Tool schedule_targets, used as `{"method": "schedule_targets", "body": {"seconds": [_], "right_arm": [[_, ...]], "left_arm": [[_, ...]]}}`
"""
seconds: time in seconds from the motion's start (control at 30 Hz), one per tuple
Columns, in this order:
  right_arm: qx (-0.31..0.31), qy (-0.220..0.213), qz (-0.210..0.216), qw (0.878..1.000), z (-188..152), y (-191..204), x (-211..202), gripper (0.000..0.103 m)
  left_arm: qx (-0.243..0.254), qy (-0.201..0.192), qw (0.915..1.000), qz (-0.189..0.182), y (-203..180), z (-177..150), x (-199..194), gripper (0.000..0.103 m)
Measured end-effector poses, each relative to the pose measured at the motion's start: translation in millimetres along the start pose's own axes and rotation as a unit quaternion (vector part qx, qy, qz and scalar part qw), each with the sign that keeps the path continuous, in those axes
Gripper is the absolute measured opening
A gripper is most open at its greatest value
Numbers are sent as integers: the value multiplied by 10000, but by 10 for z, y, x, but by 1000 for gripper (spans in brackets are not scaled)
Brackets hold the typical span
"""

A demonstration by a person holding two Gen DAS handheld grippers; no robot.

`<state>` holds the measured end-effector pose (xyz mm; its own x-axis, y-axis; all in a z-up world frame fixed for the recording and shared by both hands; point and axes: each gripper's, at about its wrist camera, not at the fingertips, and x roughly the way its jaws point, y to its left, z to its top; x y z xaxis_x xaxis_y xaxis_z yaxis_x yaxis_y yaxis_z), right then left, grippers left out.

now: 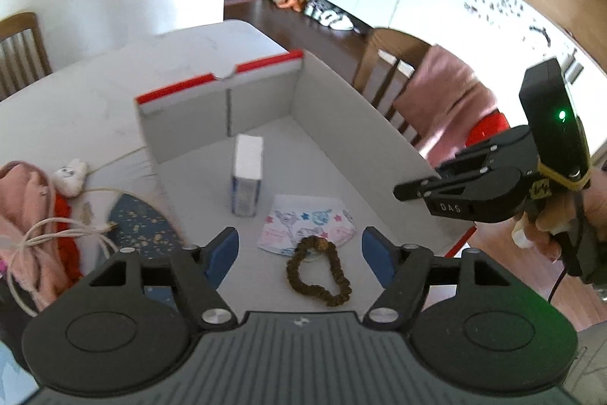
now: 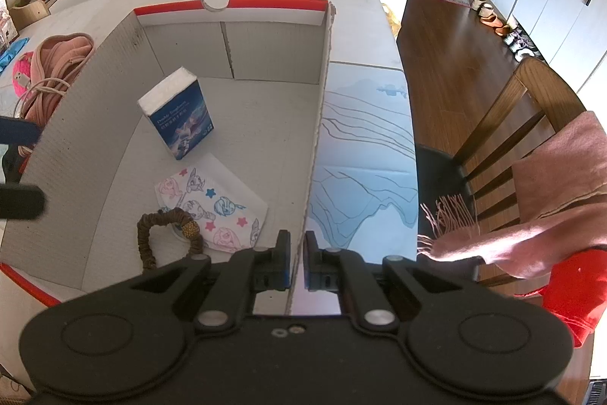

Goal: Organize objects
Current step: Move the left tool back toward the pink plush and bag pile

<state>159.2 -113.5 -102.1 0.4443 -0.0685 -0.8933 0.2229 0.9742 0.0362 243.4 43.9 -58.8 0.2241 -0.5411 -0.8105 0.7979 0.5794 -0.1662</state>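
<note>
cardboard wall of the grey open box (image 2: 322, 93) sits pinched in the right tool (image 2: 295, 262), likely steadying it; left tool (image 1: 299, 253) hovers spread, just above the brown bead bracelet (image 1: 316, 272) inside.

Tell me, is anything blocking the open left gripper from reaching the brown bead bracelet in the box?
Nothing visible does. The left gripper hangs open above the bracelet, which lies on the box floor partly over a printed mask. The right gripper pinches the side wall.
</note>
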Motion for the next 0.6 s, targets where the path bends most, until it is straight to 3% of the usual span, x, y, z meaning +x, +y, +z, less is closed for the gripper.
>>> {"method": "schedule_targets", "body": {"seconds": [0.17, 0.27, 0.53, 0.6], "right_arm": [[-16, 17, -5, 10000, -10, -8, 1, 5], [-16, 24, -6, 10000, -10, -13, 1, 5], [-13, 71, -17, 10000, -22, -21, 11, 5], [-17, 78, -22, 10000, -18, -17, 10, 5]], "left_arm": [[-343, -247, 9989, 201, 203, -73, -209, 77], [-620, -369, 9968, 351, 379, -127, -303, 86], [-1320, -545, 9853, 937, 926, -351, -386, 88], [-1466, -541, 9813, 1128, 1054, -403, -382, 98]]}}
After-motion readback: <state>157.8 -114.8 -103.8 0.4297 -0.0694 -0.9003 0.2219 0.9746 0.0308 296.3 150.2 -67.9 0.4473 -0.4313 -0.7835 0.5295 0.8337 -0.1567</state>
